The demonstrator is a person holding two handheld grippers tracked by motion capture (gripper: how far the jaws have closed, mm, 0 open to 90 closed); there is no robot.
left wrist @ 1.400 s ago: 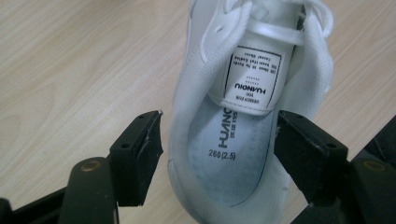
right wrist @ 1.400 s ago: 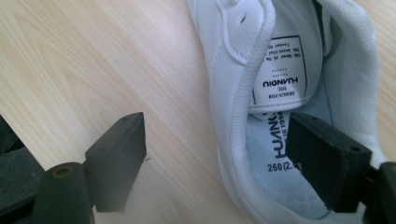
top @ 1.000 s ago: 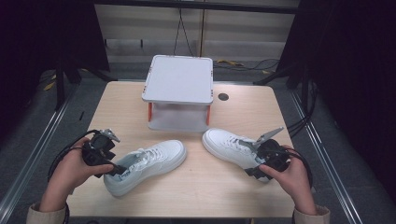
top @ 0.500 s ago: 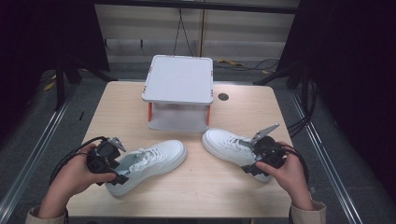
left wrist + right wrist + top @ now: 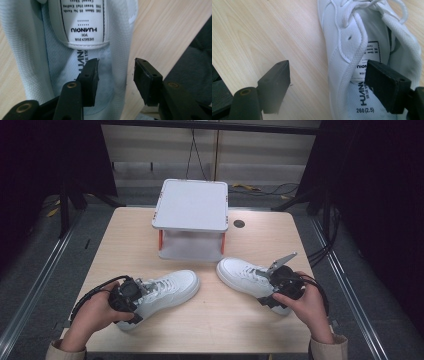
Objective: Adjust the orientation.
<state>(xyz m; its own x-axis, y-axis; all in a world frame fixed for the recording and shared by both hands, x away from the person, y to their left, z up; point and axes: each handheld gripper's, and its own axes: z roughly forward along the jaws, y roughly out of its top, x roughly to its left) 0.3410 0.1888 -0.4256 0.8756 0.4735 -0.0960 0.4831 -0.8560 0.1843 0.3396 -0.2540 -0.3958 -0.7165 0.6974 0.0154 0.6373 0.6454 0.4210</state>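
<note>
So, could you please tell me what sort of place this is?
Probably a lab or recording studio: a lone wooden table ringed by dark curtains, with cables on the floor behind it.

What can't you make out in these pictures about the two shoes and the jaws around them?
- Left shoe: high view, heel hidden under the left gripper and hand.
- Right shoe: high view, heel covered by the right gripper.
- Tongue label: left gripper view, small print too fine to read.
- Left gripper view: toe cut off by the top edge.
- Shelf: high view, its top hides what is beneath.
</note>
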